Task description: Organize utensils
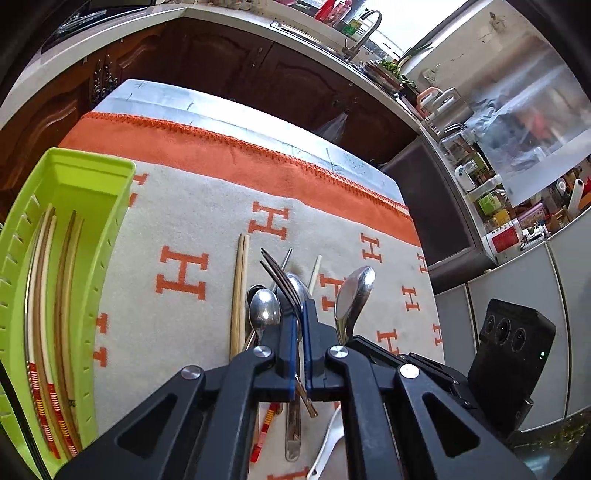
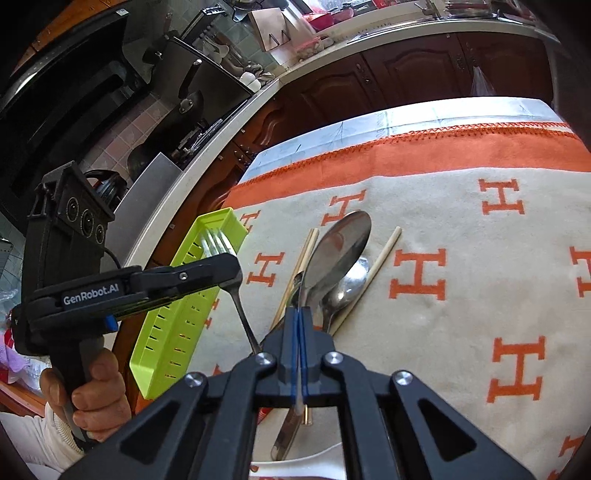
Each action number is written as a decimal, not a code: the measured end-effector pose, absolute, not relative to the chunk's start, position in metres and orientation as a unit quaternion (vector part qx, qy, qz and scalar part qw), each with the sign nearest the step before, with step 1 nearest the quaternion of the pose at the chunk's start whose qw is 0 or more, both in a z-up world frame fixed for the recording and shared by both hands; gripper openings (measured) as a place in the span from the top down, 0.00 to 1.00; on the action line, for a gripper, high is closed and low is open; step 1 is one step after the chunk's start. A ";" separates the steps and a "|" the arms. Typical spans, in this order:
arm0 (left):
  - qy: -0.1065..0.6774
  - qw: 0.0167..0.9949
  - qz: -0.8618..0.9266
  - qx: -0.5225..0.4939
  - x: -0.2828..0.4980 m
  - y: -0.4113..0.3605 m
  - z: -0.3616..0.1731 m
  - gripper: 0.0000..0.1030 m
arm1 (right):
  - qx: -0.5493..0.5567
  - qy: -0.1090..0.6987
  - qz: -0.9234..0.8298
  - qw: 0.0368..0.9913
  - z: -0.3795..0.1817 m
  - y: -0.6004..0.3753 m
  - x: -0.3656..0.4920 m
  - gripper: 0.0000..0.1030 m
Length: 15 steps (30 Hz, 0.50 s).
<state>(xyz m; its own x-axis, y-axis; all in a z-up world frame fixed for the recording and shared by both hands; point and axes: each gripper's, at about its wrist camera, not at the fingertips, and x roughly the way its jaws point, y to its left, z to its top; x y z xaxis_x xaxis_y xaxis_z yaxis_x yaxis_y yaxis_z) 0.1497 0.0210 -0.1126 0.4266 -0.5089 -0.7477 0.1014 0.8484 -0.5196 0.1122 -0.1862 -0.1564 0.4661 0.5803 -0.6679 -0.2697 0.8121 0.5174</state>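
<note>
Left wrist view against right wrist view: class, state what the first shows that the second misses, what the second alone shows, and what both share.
Only the left wrist view looks inside the green tray, where chopsticks lie, and shows the sink faucet. Only the right wrist view shows the hand gripping the left gripper from outside, and the stove area. Both show the fork clamped in the left gripper, the big spoon clamped in the right gripper, and the H-patterned blanket.

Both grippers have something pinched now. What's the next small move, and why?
Probably carry the fork in the left gripper over to the green tray. The jaws are shut on its handle, and the tray, holding only chopsticks, sits open to its left. The right gripper holds the large spoon.
</note>
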 end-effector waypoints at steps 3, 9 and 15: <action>0.500 0.823 -0.190 -0.191 0.133 0.031 -0.093 0.99 | 0.174 0.446 0.257 0.840 -0.148 -0.183 0.103 1.00; 0.468 0.848 -0.180 -0.170 0.096 0.066 -0.053 0.99 | 0.166 0.435 0.268 0.844 -0.128 -0.167 0.085 1.00; 0.425 0.877 -0.160 -0.154 0.061 0.101 -0.019 1.00 | 0.146 0.432 0.286 0.843 -0.115 -0.135 0.074 1.00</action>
<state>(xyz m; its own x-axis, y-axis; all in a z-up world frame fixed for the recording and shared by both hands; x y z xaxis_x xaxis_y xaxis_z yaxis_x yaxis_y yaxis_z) 0.0607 0.1006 -0.0187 0.5871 -0.4121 -0.6968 0.1496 0.9011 -0.4070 0.0745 -0.1346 -0.1147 0.4638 0.6077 -0.6446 -0.3552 0.7942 0.4931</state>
